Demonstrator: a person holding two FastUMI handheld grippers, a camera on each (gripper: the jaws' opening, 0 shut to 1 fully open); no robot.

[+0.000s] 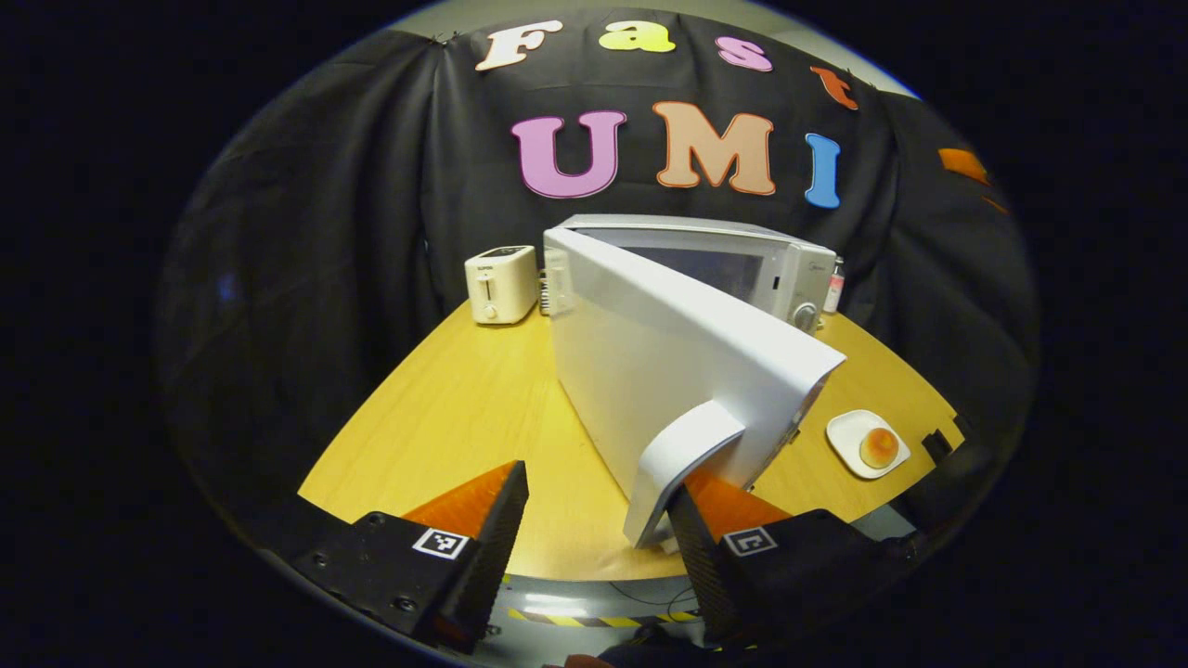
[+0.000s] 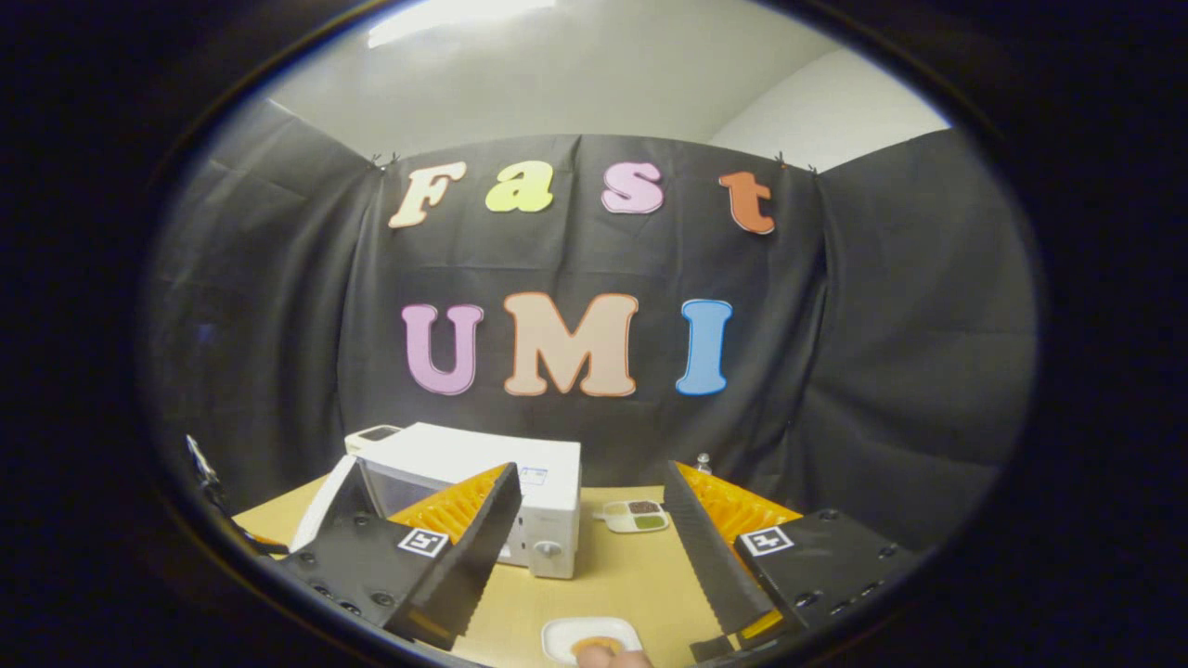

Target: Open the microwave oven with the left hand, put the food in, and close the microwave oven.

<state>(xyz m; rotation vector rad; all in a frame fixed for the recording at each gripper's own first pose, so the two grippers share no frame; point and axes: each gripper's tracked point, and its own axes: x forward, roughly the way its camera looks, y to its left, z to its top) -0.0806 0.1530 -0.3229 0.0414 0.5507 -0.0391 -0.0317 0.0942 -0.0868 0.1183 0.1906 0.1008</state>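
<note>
I had the left gripper [image 1: 594,547] at the microwave [image 1: 742,269] door's [image 1: 668,371] handle [image 1: 682,459], jaws released, door half open. Right gripper [image 2: 589,557] hung released above the bun [image 2: 596,647], which sat on its plate [image 2: 557,635] on the bench [image 2: 613,575] before the microwave.

Cream toaster [image 1: 502,284] on wooden table [image 1: 445,417], small bottle [image 1: 835,286], compartment tray [image 2: 633,515]

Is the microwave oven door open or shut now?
Open: the microwave oven door is swung out over the table, its handle between the left hand-held gripper fingers.

On the table [image 1: 445,417], a toaster [image 1: 502,283] stands left of the microwave [image 1: 742,264]; a plate [image 1: 865,445] lies before it.
</note>
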